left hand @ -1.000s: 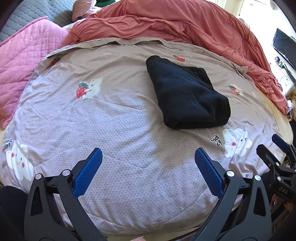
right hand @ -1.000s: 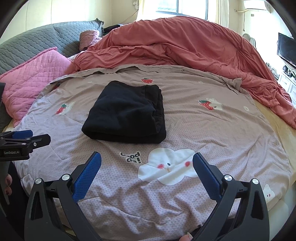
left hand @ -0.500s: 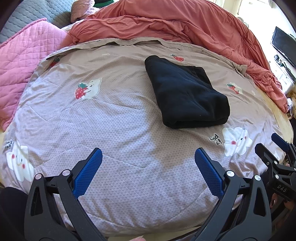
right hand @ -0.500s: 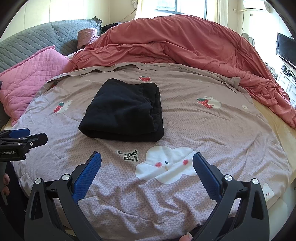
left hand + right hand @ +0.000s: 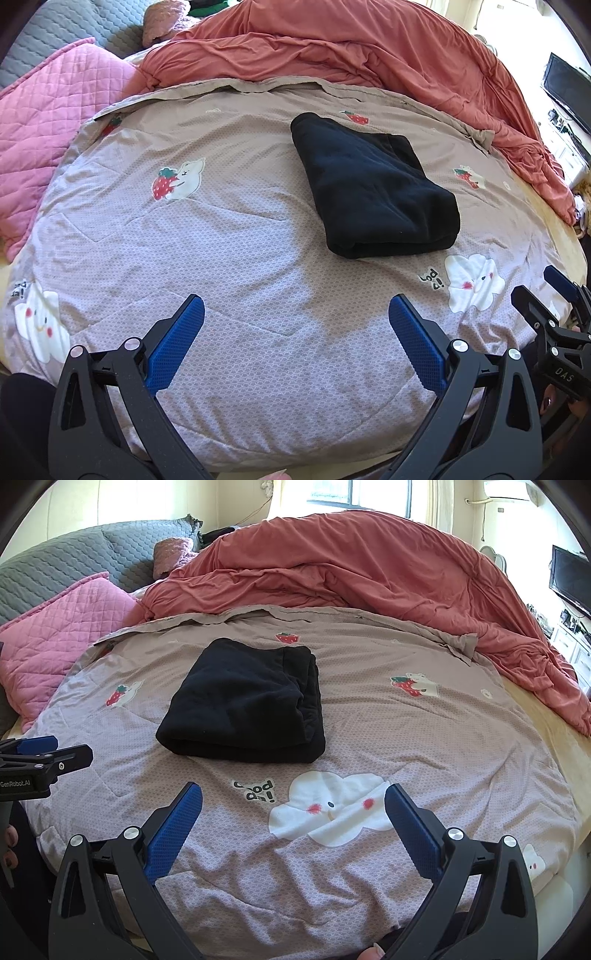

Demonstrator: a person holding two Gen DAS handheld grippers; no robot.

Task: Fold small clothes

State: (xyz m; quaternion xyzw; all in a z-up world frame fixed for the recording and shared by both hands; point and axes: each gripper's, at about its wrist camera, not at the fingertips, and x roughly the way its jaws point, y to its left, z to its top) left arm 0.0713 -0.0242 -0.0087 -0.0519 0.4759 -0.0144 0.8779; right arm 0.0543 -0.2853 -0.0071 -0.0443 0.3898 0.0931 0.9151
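The black garment lies folded into a thick rectangular bundle near the middle of the printed quilt, its rounded fold edge facing the grippers and looser layered edges along one side; what kind of garment it is cannot be told. The left gripper and right gripper both hover spread wide and empty near the quilt's front edge, well apart from the bundle. The fold looks finished. The risk is in lifting: pinching only the top layer would probably let the bundle spill open
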